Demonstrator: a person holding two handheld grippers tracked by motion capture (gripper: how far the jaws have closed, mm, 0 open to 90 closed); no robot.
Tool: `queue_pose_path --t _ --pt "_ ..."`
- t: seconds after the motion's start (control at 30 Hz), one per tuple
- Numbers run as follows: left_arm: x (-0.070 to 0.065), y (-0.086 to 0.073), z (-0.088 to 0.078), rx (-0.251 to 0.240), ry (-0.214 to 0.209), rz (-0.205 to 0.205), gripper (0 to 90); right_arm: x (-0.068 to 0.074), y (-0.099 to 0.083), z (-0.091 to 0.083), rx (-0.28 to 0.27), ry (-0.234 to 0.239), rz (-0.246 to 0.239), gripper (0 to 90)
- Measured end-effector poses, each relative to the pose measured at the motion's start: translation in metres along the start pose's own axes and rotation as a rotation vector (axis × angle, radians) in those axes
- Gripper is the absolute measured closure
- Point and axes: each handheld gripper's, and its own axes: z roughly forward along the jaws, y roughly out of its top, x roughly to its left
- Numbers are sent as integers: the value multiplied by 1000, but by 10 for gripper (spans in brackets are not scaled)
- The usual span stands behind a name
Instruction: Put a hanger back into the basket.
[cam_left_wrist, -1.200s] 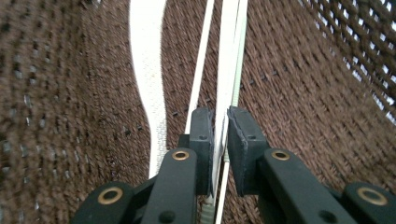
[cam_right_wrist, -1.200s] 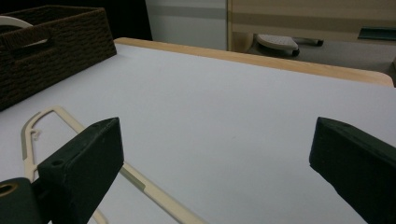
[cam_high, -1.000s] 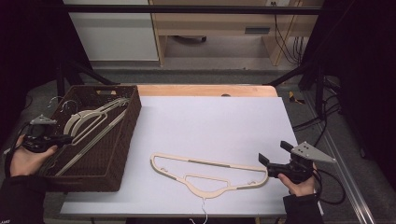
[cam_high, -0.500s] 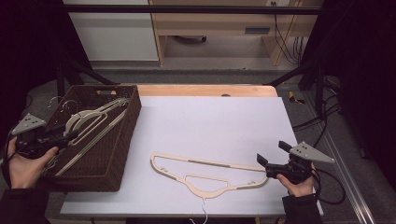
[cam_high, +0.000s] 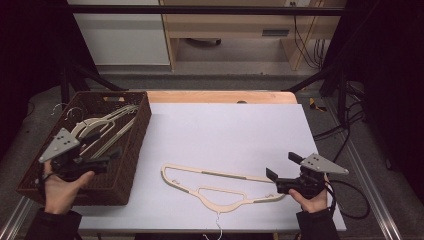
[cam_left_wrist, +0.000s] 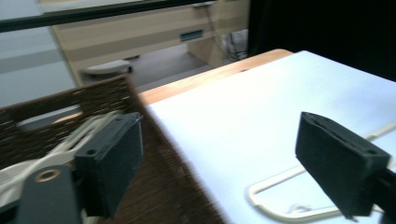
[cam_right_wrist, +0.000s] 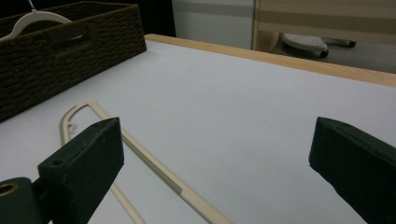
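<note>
On the tabletop: hanger lies flat, near your right tool.
Right tool: released, jaws spread, apparently to take its end.
Left tool: released over the basket, holding nothing.

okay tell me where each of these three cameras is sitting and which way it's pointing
High view: above the person's side, facing forward and down at the table; both hands, left claw and right claw show.
Left gripper view: rides the left claw over the basket, facing across the table; open black jaws show.
Right gripper view: rides the right claw, low, facing the basket; open jaws show.
All three share the hanger and basket.
</note>
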Motion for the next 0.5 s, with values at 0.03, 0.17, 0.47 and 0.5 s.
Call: queue_pose_path --t 0.03,0.17,0.47,0.5 --pt "-6 0 3 -7 -15 6 120 2 0 1 4 5 -4 35" --pt "-30 0 19 -8 -79 20 104 9 2 4 4 25 -17 37" --pt "-74 -14 55 25 -205 58 91 25 0 17 37 86 -34 44" --pt "-78 -17 57 33 -215 66 88 27 0 18 41 93 -40 46"
